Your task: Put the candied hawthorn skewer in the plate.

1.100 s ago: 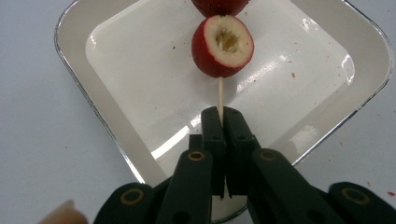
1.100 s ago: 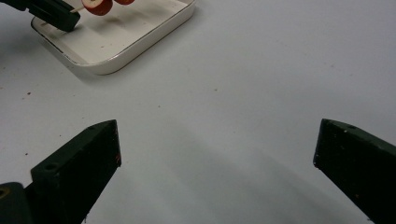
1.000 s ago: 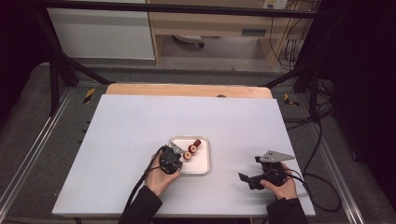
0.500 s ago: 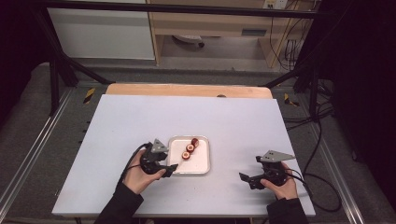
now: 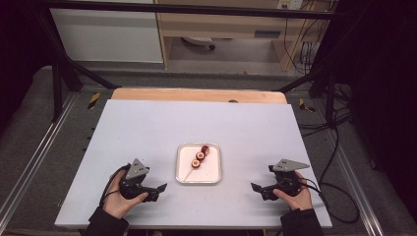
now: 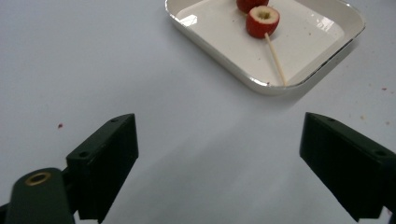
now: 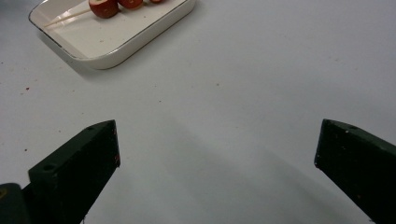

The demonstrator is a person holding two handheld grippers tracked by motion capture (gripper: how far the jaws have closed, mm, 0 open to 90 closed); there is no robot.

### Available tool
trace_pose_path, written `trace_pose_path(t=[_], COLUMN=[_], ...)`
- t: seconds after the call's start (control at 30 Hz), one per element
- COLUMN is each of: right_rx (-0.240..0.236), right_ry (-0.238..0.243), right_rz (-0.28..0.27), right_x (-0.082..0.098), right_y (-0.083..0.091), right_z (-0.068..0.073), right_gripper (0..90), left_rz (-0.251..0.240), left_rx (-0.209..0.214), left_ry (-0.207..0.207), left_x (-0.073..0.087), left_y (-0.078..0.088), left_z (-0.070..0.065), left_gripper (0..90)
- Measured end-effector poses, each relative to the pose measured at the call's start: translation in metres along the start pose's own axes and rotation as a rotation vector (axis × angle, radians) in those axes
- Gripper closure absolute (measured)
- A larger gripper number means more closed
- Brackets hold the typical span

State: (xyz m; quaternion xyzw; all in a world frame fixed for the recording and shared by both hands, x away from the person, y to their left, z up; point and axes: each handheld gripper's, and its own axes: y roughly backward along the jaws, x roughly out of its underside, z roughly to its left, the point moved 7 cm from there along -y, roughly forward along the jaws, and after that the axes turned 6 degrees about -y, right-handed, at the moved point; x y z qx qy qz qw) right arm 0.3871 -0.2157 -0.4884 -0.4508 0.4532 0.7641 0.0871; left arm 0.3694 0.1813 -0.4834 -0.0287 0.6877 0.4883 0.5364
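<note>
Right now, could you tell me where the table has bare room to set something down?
The white table is bare beyond the tray towards the wooden strip. Smaller patches lie between the tray and each open gripper, left gripper and right gripper. The skewer of red fruit occupies the tray.

So I'm counting one white tray [image 5: 198,176] sitting on one table [image 5: 147,132], one wooden skewer [image 5: 189,172] lying in it, three red fruit pieces [image 5: 199,156] riding on that skewer, and two claws: left claw [image 5: 156,189], right claw [image 5: 259,189].
</note>
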Motion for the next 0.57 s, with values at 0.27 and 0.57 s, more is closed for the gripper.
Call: trace_pose_path(t=[0.27,0.57], right_rx=[-0.007,-0.013], right_ry=[0.003,0.01], right_rz=[0.027,0.046], right_x=[0.004,0.007], right_y=[-0.002,-0.006], right_z=[0.003,0.005], right_gripper=[0.7,0.7], left_rz=[0.001,-0.007], left_rx=[-0.01,-0.01], left_ry=[0.013,0.012], left_x=[0.025,0.025], left_y=[0.007,0.009], left_z=[0.008,0.011], left_gripper=[8.8,8.9])
